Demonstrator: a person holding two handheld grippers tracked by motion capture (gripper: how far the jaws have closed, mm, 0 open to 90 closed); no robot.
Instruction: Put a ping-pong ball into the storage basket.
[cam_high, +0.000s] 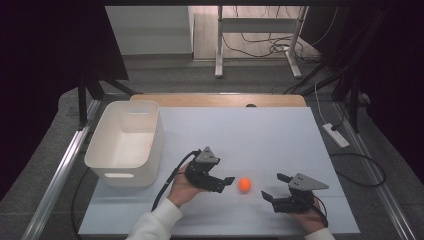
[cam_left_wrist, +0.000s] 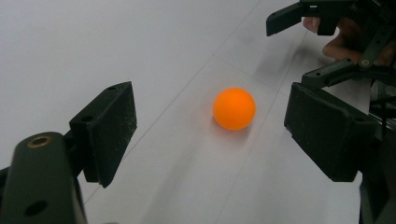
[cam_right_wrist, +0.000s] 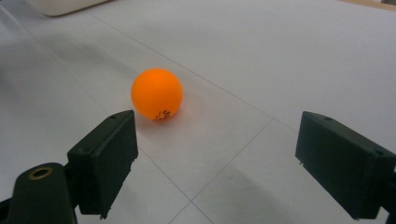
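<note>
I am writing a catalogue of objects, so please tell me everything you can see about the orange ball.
The orange ball is small, round and smooth, like matte plastic, with a small dark printed mark low on its side. It rests on the white table, between the left claw and the right claw. Both claws are open and neither touches it.

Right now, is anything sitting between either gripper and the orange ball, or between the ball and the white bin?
Nothing visible blocks it. The orange ball lies on bare table between the open left gripper and right gripper. The left gripper and hand sit roughly between ball and white bin.
</note>
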